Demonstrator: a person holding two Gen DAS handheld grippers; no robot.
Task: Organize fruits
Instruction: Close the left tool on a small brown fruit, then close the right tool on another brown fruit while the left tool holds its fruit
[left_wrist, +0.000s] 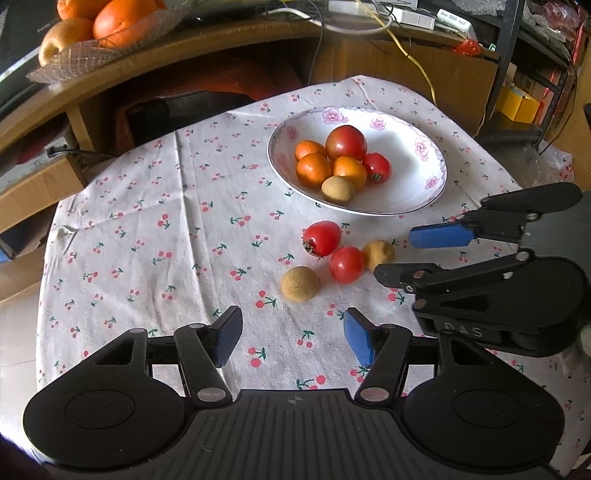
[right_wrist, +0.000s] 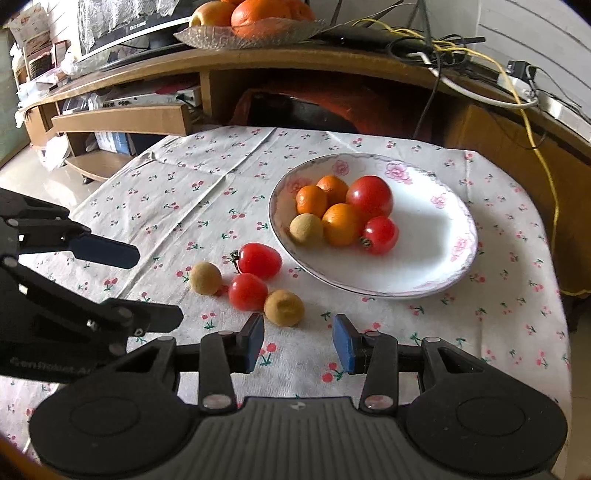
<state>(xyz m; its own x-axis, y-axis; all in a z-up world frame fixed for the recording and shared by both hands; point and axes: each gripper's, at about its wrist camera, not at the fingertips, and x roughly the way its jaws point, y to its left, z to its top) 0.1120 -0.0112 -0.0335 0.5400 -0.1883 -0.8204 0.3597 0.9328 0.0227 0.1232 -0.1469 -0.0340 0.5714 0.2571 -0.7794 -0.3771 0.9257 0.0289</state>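
My left gripper (left_wrist: 291, 338) is spread, nothing between the blue pads, hanging over bare tablecloth (left_wrist: 147, 221) just short of the loose fruit. My right gripper (right_wrist: 298, 343) has a narrower gap, also empty, pads apart, sitting right behind the nearest tan fruit (right_wrist: 283, 307).

Loose on the cloth: two small tomatoes (right_wrist: 258, 260) (right_wrist: 247, 291) touching each other, with a tan fruit on either side, the other (right_wrist: 205, 278) further left. All four sit just beside the plate (right_wrist: 424, 266).

The plate holds three oranges (right_wrist: 341, 224), a large tomato (right_wrist: 369, 196), a small tomato (right_wrist: 380, 235) and one tan fruit (right_wrist: 306, 229), bunched on its left half.
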